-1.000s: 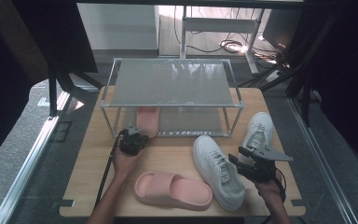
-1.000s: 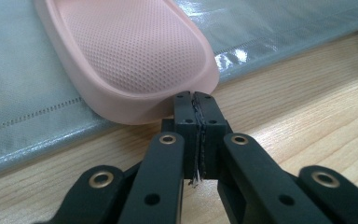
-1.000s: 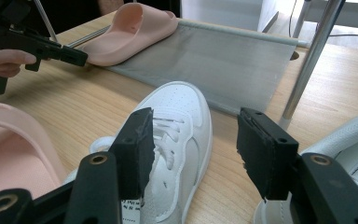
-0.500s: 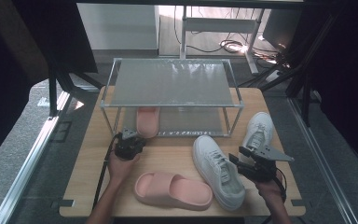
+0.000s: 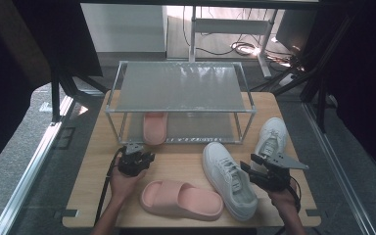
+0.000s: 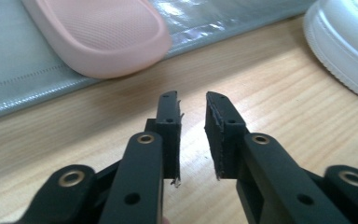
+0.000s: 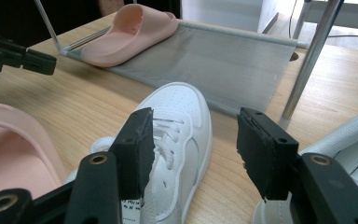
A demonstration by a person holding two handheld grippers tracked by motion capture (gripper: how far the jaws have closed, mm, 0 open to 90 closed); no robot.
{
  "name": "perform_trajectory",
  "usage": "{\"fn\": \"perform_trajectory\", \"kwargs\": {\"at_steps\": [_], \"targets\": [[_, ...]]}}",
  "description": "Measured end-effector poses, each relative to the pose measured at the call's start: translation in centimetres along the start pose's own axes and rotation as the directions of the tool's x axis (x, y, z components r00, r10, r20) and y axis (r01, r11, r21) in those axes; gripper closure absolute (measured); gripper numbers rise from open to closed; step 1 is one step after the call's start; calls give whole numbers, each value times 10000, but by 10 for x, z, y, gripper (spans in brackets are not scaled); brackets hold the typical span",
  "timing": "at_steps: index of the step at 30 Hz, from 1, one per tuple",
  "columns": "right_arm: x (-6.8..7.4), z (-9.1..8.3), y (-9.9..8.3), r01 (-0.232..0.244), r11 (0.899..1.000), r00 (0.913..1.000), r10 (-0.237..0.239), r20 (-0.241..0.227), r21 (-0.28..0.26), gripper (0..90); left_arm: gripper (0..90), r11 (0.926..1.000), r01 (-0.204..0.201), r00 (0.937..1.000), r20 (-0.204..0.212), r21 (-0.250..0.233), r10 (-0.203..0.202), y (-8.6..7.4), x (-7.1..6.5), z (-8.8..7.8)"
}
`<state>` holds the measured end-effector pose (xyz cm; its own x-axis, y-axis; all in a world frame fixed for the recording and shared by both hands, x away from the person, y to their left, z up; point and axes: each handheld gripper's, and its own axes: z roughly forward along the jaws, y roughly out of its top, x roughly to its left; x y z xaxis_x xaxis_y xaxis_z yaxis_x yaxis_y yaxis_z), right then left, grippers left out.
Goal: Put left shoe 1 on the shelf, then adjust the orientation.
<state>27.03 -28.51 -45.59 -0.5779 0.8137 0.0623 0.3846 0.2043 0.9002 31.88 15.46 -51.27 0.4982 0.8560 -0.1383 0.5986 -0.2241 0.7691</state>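
A light wooden rectangular tabletop point(image 5: 181, 164) lies at the centre, with a white metal frame point(image 5: 227, 25) at twelve o'clock and a coil of black cables point(image 5: 242, 48) on the floor at one o'clock.

Slide point(image 5: 154, 128) on rack's lower shelf point(image 5: 196, 128)

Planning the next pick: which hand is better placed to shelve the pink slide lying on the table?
Probably left. The left tongs, jaws just opening and empty, sit just behind the pink slide. The right tongs point at the white sneaker, which lies between.
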Motion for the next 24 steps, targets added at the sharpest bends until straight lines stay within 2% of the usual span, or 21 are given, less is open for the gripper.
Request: {"fn": "perform_trajectory", "kwargs": {"at_steps": [5, 9, 15, 19, 24], "targets": [[1, 2, -1, 4, 10000, 10000, -3, -52, 48, 461, 708, 10000, 26, 9999, 169, 95, -28, -3, -5, 0], [1, 2, -1, 4, 10000, 10000, -4, -66, 57, 461, 626, 9998, 0, 9992, 392, 178, -7, -4, -11, -1], [1, 1, -1, -24, 10000, 10000, 24, -65, 70, 461, 542, 9994, -278, 9965, 796, 206, 261, -2, -23, -5], [1, 2, -1, -19, 10000, 10000, 20, -87, 50, 461, 544, 9992, -393, 9949, 932, 90, 383, 0, -29, -9], [0, 3, -1, -11, 10000, 9999, 12, -102, 60, 461, 634, 9990, -438, 9915, 1219, -98, 446, 4, -35, -16]]}}
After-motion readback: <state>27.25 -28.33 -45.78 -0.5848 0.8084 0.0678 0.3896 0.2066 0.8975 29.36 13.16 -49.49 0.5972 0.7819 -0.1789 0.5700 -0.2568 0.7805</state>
